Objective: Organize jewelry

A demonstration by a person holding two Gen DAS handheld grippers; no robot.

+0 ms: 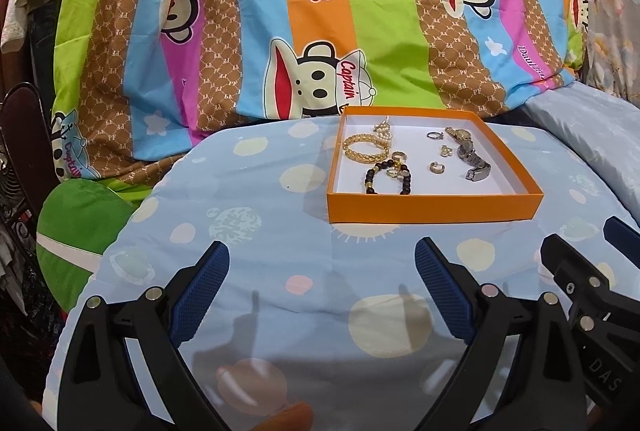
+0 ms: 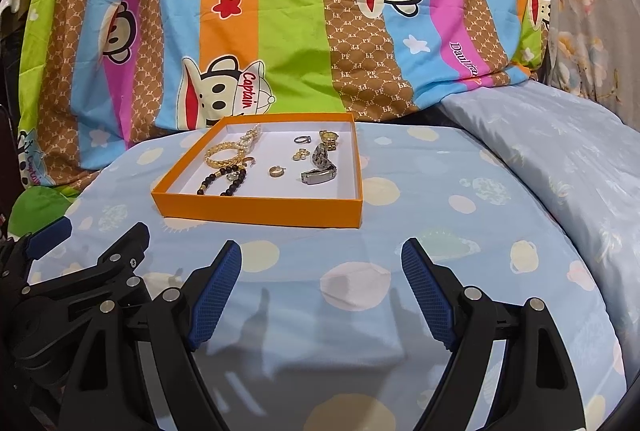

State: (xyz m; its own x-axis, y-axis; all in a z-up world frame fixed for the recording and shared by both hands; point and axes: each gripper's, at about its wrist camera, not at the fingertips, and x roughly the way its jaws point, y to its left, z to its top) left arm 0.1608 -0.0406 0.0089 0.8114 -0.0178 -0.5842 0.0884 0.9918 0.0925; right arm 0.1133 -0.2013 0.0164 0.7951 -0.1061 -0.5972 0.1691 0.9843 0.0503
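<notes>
Both grippers, left gripper (image 1: 322,263) and right gripper (image 2: 322,259), hover wide and empty over the bed's near edge, while the jewelry (image 2: 224,155) lies in the orange box (image 2: 260,209) (sorted or awaiting sorting, I cannot tell).

Box (image 2: 260,209) sits on the bedsheet (image 2: 420,231) ahead of both grippers: ahead-left of the right gripper (image 2: 322,283), ahead-right of the left gripper (image 1: 322,287). In the box: bangle (image 2: 222,155) and bead bracelet (image 2: 224,183) on the left side, pearl piece (image 2: 250,137) behind them, small rings (image 2: 275,171) in the middle, watch (image 2: 322,159) on the right. Blanket (image 2: 280,31) rises behind the box.
</notes>
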